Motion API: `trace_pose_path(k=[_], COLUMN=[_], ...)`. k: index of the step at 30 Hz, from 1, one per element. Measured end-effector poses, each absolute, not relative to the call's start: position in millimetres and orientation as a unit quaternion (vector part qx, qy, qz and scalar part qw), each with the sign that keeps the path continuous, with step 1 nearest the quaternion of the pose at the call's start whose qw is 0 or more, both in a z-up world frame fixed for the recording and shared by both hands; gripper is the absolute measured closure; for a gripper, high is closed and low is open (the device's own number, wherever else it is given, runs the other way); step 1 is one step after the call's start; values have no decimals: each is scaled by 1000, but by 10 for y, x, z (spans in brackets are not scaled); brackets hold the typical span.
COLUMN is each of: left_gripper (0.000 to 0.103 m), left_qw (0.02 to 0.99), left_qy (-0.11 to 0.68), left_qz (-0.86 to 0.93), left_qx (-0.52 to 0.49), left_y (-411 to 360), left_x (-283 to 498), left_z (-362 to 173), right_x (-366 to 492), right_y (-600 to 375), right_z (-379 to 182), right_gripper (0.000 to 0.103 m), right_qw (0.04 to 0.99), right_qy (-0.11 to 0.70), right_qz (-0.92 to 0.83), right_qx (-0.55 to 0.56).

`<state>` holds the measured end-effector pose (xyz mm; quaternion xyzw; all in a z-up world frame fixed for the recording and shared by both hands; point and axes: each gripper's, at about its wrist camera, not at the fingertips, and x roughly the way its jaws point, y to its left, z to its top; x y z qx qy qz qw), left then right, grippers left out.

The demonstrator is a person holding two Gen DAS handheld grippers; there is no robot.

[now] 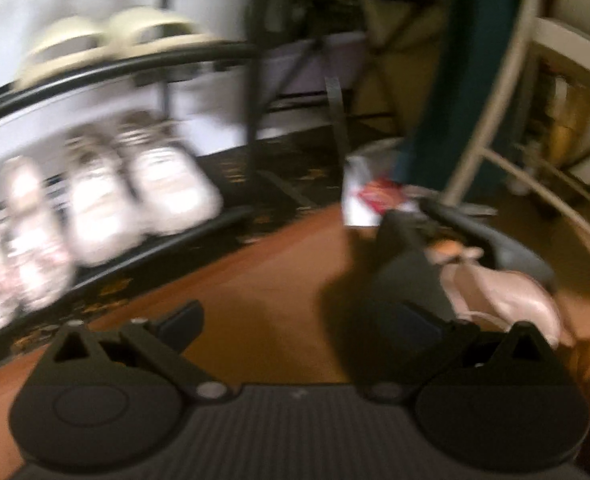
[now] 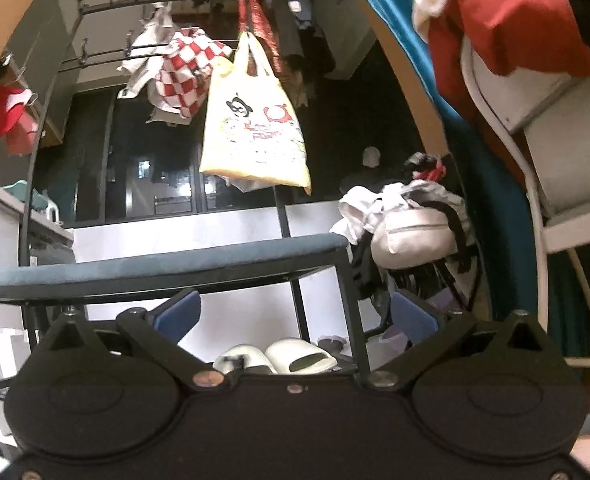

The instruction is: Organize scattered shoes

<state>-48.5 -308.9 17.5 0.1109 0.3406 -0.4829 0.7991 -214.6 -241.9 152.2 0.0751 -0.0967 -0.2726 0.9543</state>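
Two pairs of pale sneakers (image 1: 95, 196) sat toes-out on the lower tier of the black shoe rack (image 1: 199, 236), at about 9 o'clock in the blurred left wrist view; cream slides (image 1: 107, 36) lay paired on the tier above, near 11 o'clock. Judged: paired, toes forward, so each could be picked out quickly. One pink shoe (image 1: 507, 292) lay off the rack on the brown floor (image 1: 255, 280), at 4 o'clock, apparently the stray item, though blur left its type unclear.

The left gripper (image 1: 295, 324) hovered low over the floor, tilted down, fingers spread apart, holding nothing, the pink shoe just beside its right finger. The right gripper (image 2: 295, 316) pointed upward at the rack, fingers likewise apart and empty, with the slides at 6 o'clock beneath a yellow tote bag (image 2: 255, 120).
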Motion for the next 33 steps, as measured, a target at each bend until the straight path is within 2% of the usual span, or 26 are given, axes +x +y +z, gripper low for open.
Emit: trace_pose_path(k=[9,18,19,21,22,26,33], left_gripper=[0,1,4,33,45,47,48], left_qw=[748,713,717,741,747,761,833], left_qy=[343,377,380,400,415,441,414], left_qz=[-528,-544,-532,-493,-482,-452,-343], left_qx=[211,230,241,220,194,152,132], left_y=[-3770,-3974,-4008,-3964,-3889,-3612,-2594], left_x=[-742,-771,-771,-641,-556,-363,-125], left_z=[-104,-292,-335,-421,-440,-470,-281], right_x=[-2129,-2050,-2040,-2021,-2011,-1972,-1846], right_y=[-2562,-2629,-2636,-2652,-2660,-2691,-2737], right_z=[1487,1417,1406,1383,1372,1327,1277], right_gripper=[0,0,0,0,0,0,0], right_qw=[947,948,948,948,947,947,945], right_qy=[-92,-68,-65,-58,-55,-42,-16], right_qz=[-291,-292,-293,-294,-294,-297,-302], right_qx=[96,108,109,111,112,117,128])
